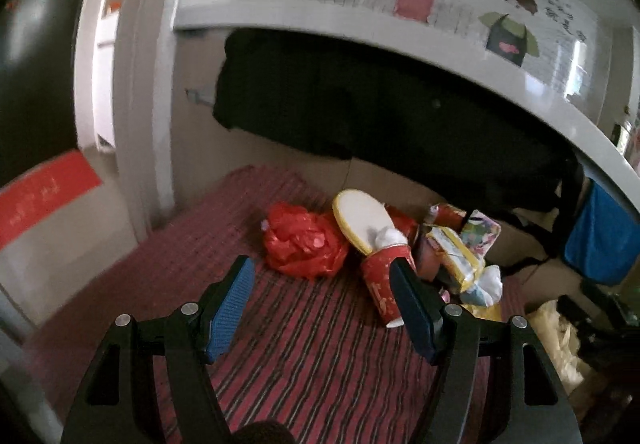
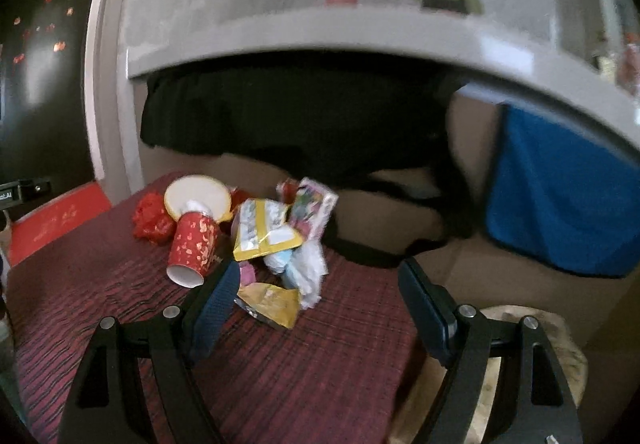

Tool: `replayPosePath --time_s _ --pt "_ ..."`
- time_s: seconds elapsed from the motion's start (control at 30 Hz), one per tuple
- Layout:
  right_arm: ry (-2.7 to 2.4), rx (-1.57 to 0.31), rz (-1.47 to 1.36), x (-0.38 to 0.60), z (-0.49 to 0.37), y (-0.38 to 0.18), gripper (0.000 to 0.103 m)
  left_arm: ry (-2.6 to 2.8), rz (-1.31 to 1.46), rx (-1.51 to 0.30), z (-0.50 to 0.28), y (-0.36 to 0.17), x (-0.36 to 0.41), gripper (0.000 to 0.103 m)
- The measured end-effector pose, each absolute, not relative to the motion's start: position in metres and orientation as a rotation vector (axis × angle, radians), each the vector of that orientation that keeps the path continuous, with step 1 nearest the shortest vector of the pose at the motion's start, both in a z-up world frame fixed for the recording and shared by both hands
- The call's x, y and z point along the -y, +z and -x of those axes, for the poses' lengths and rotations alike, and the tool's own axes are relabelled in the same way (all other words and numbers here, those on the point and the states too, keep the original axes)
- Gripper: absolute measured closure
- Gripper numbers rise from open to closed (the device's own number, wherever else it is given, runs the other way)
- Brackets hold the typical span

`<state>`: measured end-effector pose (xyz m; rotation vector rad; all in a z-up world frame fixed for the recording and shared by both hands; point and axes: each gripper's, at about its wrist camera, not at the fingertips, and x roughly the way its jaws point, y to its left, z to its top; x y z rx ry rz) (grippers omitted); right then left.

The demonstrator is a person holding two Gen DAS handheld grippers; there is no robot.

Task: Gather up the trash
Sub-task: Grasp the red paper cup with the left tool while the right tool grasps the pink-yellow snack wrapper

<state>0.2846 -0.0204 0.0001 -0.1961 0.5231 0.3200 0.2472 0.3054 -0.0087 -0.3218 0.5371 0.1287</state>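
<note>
A red striped cloth (image 1: 304,356) is spread across the lower half of both views, and the trash is heaped on it toward its far edge, at about one o'clock in the left wrist view and eleven o'clock in the right; a blue bag (image 2: 560,195) is seen hanging at three o'clock from a pale ledge, and its contents cannot be made out; a crumpled red plastic bag (image 1: 304,244) is seen at twelve o'clock in the left view, its inside hidden; a round yellow-rimmed lid (image 1: 362,217) is propped tilted just behind a red paper cup (image 2: 192,248), which lies tipped with its base toward the camera and white tissue stuffed in its mouth; a yellow snack wrapper (image 2: 264,232) and a colourful printed packet (image 2: 314,205) are stacked beside the cup, with crumpled white tissue (image 2: 310,272) and a smaller yellow wrapper (image 2: 274,304) in front; the left gripper (image 1: 322,276) is held wide apart and empty, its right finger overlapping the cup; the right gripper (image 2: 320,280) is likewise spread and empty, near the tissue.
</note>
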Motion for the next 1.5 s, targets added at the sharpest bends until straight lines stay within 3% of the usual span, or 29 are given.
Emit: replayPosePath --time_s 0.5,0.57,0.6,0.63,0.77,0.87,1.0,1.07,1.13,1.2,1.5 --pt "0.269 -0.631 0.154 -0.011 -0.431 -0.033 0.028 -0.013 0.364 -0.645 -0.285 -0.055 -0.28 0.033" --pt "0.253 -0.679 0.141 -0.012 -0.446 -0.041 0.034 -0.021 0.374 -0.659 -0.287 -0.059 -0.282 0.033" --pt "0.248 -0.701 0.124 -0.009 -0.446 -0.043 0.043 -0.034 0.38 -0.666 -0.287 -0.061 -0.281 0.033" --pt "0.269 -0.713 0.098 -0.005 -0.44 -0.043 0.046 -0.041 0.38 -0.668 -0.286 -0.062 -0.281 0.033" --pt "0.411 -0.713 0.112 0.003 -0.394 -0.049 0.044 -0.029 0.35 -0.67 -0.286 -0.068 -0.276 0.033" --pt "0.453 -0.724 0.222 -0.011 -0.372 -0.063 0.037 -0.012 0.387 -0.687 -0.291 -0.075 -0.277 0.033" --pt "0.483 -0.819 0.273 -0.021 -0.374 -0.089 0.037 0.006 0.4 -0.688 -0.288 -0.077 -0.275 0.033" --pt "0.512 -0.89 0.238 -0.022 -0.378 -0.101 0.043 0.014 0.391 -0.694 -0.286 -0.078 -0.274 0.033" --pt "0.558 -0.906 0.176 -0.017 -0.375 -0.103 0.079 0.014 0.403 -0.707 -0.287 -0.078 -0.272 0.033" --pt "0.594 -0.913 0.098 -0.008 -0.368 -0.099 0.085 0.01 0.419 -0.715 -0.293 -0.077 -0.269 0.033" --pt "0.554 -0.829 0.039 0.027 -0.325 -0.083 0.086 0.043 0.554 -0.805 -0.375 -0.091 -0.252 0.029"
